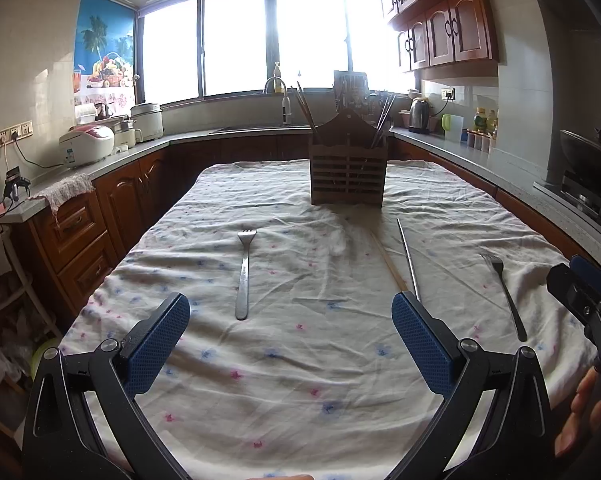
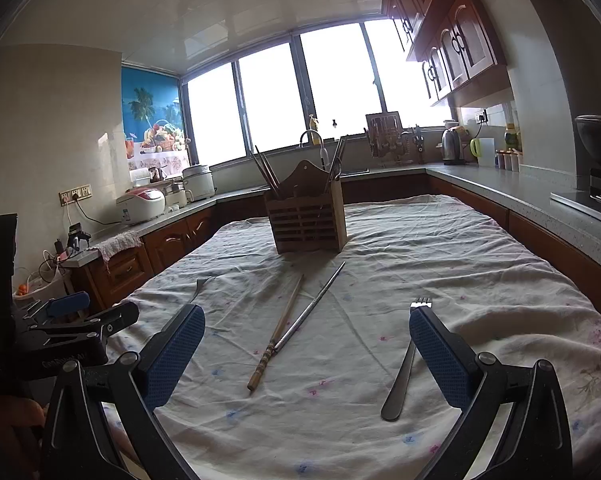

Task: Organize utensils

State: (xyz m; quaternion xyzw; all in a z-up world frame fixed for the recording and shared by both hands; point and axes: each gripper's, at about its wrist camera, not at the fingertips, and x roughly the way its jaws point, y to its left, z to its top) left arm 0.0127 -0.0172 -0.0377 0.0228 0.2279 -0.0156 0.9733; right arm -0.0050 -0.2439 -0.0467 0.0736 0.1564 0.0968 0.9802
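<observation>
A wooden utensil holder (image 1: 347,176) with chopsticks in it stands at the far middle of the table; it also shows in the right wrist view (image 2: 308,220). A steel fork (image 1: 244,276) lies left of centre. A wooden chopstick (image 1: 388,260) and a metal chopstick (image 1: 408,258) lie side by side; both show in the right wrist view, the wooden one (image 2: 278,332) left of the metal one (image 2: 312,306). A second fork (image 1: 504,296) lies at the right, partly behind my right finger (image 2: 400,376). My left gripper (image 1: 290,320) is open and empty. My right gripper (image 2: 306,336) is open and empty.
The table carries a floral white cloth (image 1: 300,380). Counters run around it, with a rice cooker (image 1: 86,144), sink tap (image 1: 276,88), kettle (image 1: 419,114) and a wok on the stove (image 1: 588,160). The other gripper shows at each view's edge (image 1: 580,292) (image 2: 72,320).
</observation>
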